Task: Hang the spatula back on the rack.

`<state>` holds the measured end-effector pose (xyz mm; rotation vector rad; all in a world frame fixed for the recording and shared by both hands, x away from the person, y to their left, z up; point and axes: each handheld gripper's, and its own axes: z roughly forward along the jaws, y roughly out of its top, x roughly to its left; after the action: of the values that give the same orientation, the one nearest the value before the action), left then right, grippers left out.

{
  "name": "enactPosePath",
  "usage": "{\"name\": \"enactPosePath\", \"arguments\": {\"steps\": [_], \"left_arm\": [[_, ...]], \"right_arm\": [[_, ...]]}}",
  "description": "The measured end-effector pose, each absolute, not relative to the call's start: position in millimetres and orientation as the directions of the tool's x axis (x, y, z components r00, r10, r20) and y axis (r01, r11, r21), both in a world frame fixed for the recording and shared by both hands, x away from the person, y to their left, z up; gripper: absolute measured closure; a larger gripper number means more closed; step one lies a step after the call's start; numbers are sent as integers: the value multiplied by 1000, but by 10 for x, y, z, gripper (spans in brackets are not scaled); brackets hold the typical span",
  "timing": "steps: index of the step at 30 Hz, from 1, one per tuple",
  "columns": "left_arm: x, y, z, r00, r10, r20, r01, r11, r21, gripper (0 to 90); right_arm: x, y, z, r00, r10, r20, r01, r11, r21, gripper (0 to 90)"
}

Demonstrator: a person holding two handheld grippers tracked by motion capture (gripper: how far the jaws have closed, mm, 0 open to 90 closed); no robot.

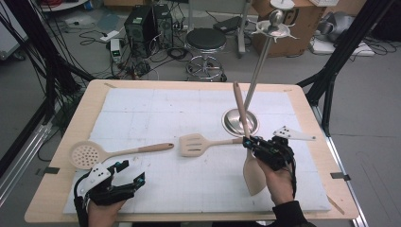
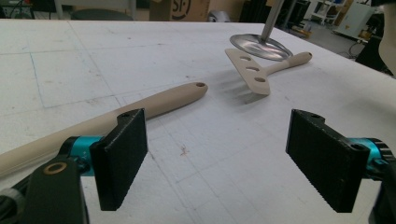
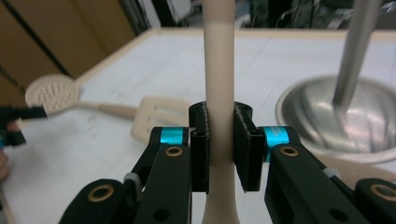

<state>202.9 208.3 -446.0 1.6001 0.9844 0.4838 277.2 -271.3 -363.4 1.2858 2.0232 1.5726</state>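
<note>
Right gripper (image 1: 249, 143), lower right of frame, clamped on spatula (image 1: 254, 172) handle, held upright. Left gripper (image 1: 131, 173), lower left, jaws apart beside skimmer (image 1: 85, 154).

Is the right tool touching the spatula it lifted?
Touching. The right gripper view shows the right tool with both black jaws pressed flat against the spatula's handle, no gap on either side.

The letters "SF" stand on a cardboard box (image 2: 180, 9).
</note>
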Motion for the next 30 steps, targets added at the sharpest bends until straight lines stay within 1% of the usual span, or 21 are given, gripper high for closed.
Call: {"name": "enactPosePath", "arguments": {"steps": [2, 3, 4, 5, 6, 8, 12, 15, 19, 26, 30], "left_arm": [[2030, 2083, -4462, 566, 801, -194, 337, -11, 941, 213], [2030, 2083, -4462, 565, 802, -195, 338, -10, 941, 213], [2030, 2083, -4462, 565, 802, -195, 338, -9, 941, 213], [2031, 2083, -4462, 565, 801, -196, 338, -9, 941, 213], [2032, 2084, -4463, 566, 801, -194, 337, -10, 941, 213], [2034, 2084, -4464, 567, 800, -194, 337, -10, 941, 213], [2024, 2097, -4465, 563, 802, -201, 338, -1, 941, 213], [2029, 2094, -4469, 561, 802, -204, 339, 2, 941, 214], [2035, 2090, -4471, 566, 800, -200, 341, -7, 940, 214], [2032, 2094, -4469, 562, 802, -204, 340, 1, 940, 214], [2029, 2095, -4467, 565, 799, -205, 340, 1, 940, 215]], "right_arm": [[2737, -2745, -3605, -564, 777, 280, 421, -21, 907, 784], [2700, -2772, -3570, -557, 789, 260, 368, -46, 928, 784], [2684, -2785, -3554, -553, 793, 254, 345, -59, 937, 784], [2684, -2785, -3554, -553, 793, 254, 345, -59, 937, 784], [2654, -2806, -3523, -543, 800, 256, 314, -90, 945, 784], [2643, -2825, -3503, -536, 805, 253, 287, -108, 952, 784], [2642, -2841, -3476, -521, 815, 255, 264, -130, 956, 783], [2660, -2868, -3459, -506, 817, 277, 231, -181, 956, 784], [2685, -2855, -3438, -493, 824, 279, 204, -202, 958, 784], [2710, -2801, -3342, -476, 839, 262, 155, -214, 965, 784], [2719, -2743, -3194, -456, 858, 237, 118, -205, 972, 784]]}}
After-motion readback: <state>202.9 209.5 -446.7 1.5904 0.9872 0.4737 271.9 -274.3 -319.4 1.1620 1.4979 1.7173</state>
